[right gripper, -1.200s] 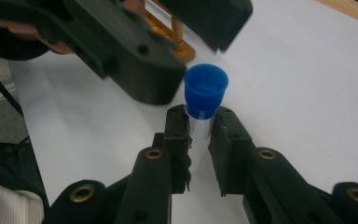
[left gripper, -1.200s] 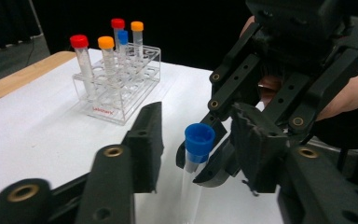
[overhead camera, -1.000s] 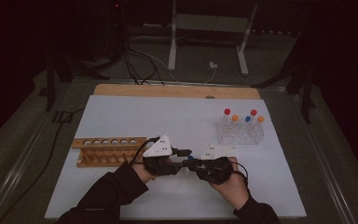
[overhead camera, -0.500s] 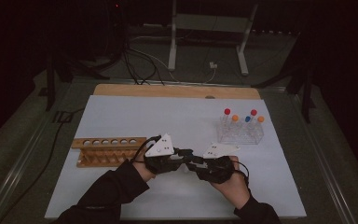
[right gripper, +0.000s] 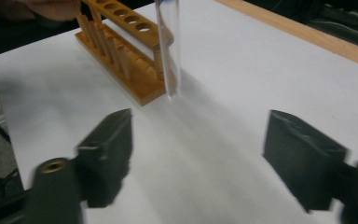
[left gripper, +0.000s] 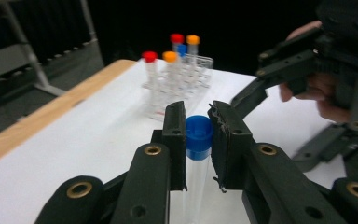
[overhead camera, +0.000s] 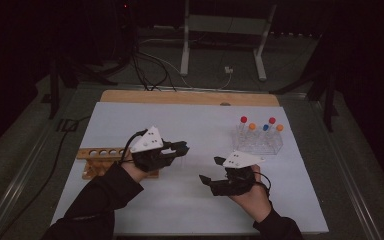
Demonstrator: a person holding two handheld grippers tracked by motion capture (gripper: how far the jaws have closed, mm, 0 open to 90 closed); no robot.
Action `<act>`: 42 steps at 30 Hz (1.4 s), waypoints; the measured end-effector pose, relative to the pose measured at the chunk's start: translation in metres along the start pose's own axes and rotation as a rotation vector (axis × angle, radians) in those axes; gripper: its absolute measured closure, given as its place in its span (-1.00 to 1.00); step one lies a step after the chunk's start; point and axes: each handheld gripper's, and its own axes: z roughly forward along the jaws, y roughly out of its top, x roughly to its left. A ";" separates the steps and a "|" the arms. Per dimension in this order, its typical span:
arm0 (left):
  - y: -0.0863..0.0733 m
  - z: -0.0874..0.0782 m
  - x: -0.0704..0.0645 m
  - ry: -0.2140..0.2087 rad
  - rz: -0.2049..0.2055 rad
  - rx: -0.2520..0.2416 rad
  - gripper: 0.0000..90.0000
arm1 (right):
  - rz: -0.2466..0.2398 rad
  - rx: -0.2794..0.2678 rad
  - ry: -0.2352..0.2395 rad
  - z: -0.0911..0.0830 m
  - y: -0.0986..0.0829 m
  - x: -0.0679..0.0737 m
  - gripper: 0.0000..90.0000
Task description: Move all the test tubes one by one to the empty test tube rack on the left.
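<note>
My left gripper [left gripper: 197, 112] is shut on a clear tube with a blue cap [left gripper: 198, 132], gripping it just under the cap; the tube hangs down between the jaws. In the high view the left gripper [overhead camera: 182, 148] hovers over the white mat, right of the wooden rack [overhead camera: 96, 156]. My right gripper [overhead camera: 209, 170] is a short way to the right and nearer the person, jaws wide apart and empty. In the right gripper view, the open gripper [right gripper: 200, 135] faces the hanging clear tube [right gripper: 168, 51], and the wooden rack [right gripper: 121, 49] stands behind the tube.
A clear plastic rack [overhead camera: 260, 142] with several red-, orange- and blue-capped tubes stands at the back right of the white mat [overhead camera: 190, 205]. A wooden board edge [overhead camera: 190, 97] runs along the far side. Cables and a stand lie beyond the table.
The two grippers were together at the mat's centre; now they are apart. The right one has let go and drawn back to the right, while the left keeps the tube.
</note>
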 end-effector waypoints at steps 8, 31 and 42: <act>0.003 -0.033 0.020 0.103 -0.012 -0.016 0.73 | 0.015 -0.028 -0.008 -0.002 0.001 -0.001 -0.95; -0.025 -0.073 0.052 0.274 -0.090 -0.017 0.73 | 0.013 -0.043 -0.006 -0.005 0.001 -0.003 -1.00; -0.059 -0.061 0.050 0.270 -0.130 0.029 0.73 | 0.014 -0.051 -0.015 -0.007 0.000 -0.004 -1.00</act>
